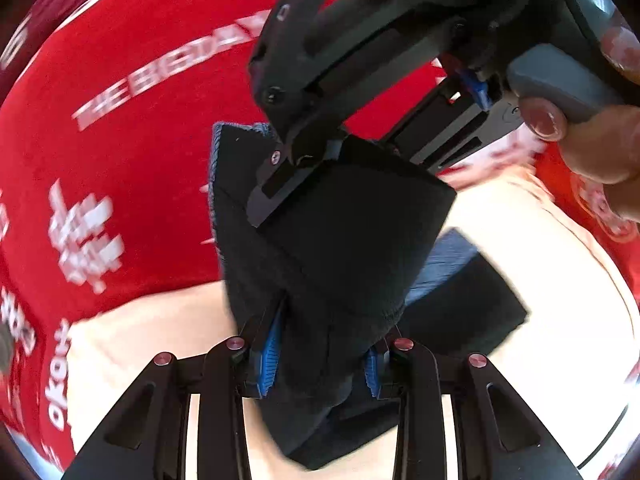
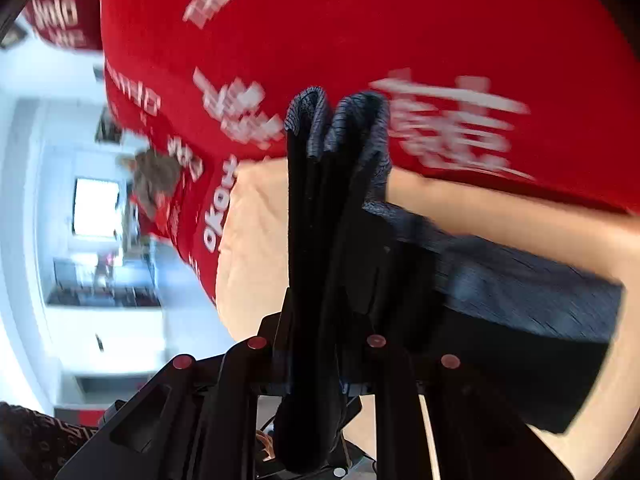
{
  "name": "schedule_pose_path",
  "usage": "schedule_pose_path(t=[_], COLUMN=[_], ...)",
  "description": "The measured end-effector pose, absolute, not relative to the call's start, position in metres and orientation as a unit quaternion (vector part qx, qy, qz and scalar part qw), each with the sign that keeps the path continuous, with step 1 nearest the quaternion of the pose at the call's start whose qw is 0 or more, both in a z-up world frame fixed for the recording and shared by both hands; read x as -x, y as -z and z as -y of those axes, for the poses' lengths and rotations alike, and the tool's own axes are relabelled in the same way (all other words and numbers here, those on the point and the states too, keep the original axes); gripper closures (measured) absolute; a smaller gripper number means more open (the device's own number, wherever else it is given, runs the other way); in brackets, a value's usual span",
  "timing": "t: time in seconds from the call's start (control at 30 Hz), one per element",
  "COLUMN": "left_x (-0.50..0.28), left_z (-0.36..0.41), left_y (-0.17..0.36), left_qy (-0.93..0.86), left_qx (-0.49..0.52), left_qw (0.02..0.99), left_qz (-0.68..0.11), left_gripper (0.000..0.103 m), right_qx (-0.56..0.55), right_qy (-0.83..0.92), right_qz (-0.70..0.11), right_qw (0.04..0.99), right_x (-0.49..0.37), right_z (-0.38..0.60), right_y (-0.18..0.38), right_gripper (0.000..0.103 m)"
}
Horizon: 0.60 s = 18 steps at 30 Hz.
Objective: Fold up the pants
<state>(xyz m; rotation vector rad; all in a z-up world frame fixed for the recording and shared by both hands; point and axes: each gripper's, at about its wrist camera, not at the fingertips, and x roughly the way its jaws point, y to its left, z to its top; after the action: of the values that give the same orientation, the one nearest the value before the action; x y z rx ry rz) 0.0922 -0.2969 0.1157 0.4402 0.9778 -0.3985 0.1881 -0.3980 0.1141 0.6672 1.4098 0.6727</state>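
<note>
The pants (image 1: 340, 248) are dark navy, nearly black, with a lighter knit inside, and hang bunched in the air over a cream surface (image 1: 160, 332). My left gripper (image 1: 320, 364) is shut on a thick fold of them between its blue pads (image 1: 270, 356). My right gripper (image 1: 296, 160) shows in the left wrist view, clamped on the upper fold, a hand behind it. In the right wrist view the right gripper (image 2: 320, 360) is shut on a stacked fold of the pants (image 2: 332, 200), whose loose end (image 2: 520, 300) trails right over the cream surface (image 2: 256, 240).
A person in a red shirt with white lettering (image 1: 120, 120) stands close behind the cream surface and fills the top of both views (image 2: 360, 40). A white room with shelving (image 2: 92, 260) shows at the left of the right wrist view.
</note>
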Motion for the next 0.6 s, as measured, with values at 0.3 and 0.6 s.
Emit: schedule_pose_path(t=[0.3,0.6], left_x=[-0.046,-0.034], left_z=[0.414,0.429], left_y=[-0.039,0.008], left_qy=[0.225,0.209], left_qx=[-0.287,-0.346], left_qw=[0.796,0.770], left_qz=[-0.483,-0.494], left_gripper=[0.069,0.056], right_qx=[-0.384,-0.411], right_qy=[-0.234,-0.221], right_qz=[-0.614,-0.622], right_qw=[0.649,0.629], right_x=[-0.129,-0.113], right_z=[0.529,0.551], right_y=[-0.010,0.066], right_gripper=[0.085,0.080])
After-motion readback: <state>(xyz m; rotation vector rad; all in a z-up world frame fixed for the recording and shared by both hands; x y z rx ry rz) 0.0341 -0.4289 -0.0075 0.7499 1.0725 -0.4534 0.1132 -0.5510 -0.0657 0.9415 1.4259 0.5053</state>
